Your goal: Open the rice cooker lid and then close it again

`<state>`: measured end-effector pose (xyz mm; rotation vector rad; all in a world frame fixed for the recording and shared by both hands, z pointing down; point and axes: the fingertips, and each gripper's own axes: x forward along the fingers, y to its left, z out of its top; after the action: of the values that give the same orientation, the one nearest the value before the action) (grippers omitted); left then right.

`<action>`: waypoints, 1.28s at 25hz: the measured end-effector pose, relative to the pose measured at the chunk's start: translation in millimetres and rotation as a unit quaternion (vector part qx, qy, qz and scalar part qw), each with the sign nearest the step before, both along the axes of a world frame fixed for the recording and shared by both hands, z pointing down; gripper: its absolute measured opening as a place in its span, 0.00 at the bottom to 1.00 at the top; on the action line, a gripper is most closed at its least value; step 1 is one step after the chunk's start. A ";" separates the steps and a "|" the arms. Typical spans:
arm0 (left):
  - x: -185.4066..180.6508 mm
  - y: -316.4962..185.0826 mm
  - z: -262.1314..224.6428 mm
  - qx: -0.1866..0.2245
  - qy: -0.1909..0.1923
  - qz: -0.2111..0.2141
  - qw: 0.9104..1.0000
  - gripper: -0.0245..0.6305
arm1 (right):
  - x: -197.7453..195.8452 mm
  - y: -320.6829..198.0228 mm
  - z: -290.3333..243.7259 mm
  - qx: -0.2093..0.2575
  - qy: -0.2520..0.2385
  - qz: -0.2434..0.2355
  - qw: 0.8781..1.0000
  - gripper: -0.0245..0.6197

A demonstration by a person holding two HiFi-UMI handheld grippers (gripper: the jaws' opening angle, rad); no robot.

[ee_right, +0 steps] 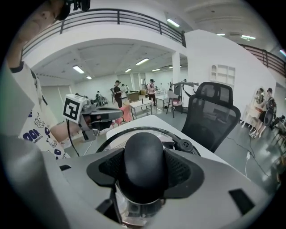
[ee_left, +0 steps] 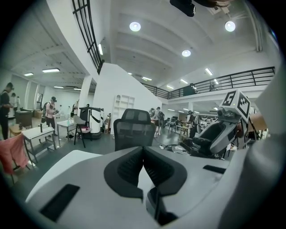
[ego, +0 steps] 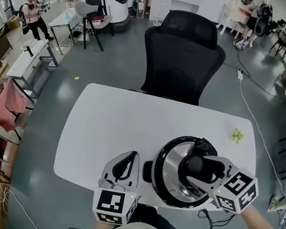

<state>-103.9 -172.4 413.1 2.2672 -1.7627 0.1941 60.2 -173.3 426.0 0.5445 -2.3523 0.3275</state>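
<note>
A rice cooker stands at the near right of the white table. Its glass lid has a black rim and a rounded black knob. My right gripper reaches in from the right and is shut on that knob, one pad on each side. I cannot tell whether the lid rests on the pot or is raised off it. My left gripper lies low just left of the cooker; its jaws meet at the tips with nothing between them.
A black office chair stands at the table's far edge. A small green thing lies near the far right corner. A black cable hangs off the near edge by the cooker. People and desks are far off.
</note>
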 end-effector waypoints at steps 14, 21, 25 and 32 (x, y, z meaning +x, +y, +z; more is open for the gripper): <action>10.6 -14.3 -0.2 -0.006 0.002 0.011 1.000 0.06 | 7.0 0.5 15.5 0.015 0.069 -0.019 0.997 0.50; 22.5 -23.9 3.3 -0.007 0.000 0.017 1.000 0.06 | 15.0 -5.9 23.2 0.021 0.088 -0.041 0.995 0.50; 24.5 -25.2 4.4 -0.009 0.000 0.016 1.000 0.06 | 16.5 -7.1 24.8 0.016 0.088 -0.044 0.995 0.50; 20.6 -28.2 4.9 -0.012 -0.002 0.016 1.000 0.06 | 12.3 -7.6 29.1 0.017 0.089 -0.049 0.995 0.50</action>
<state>-83.3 -200.6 418.1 2.2809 -1.7181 0.2236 72.5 -180.9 455.1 0.4528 -2.2073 0.1860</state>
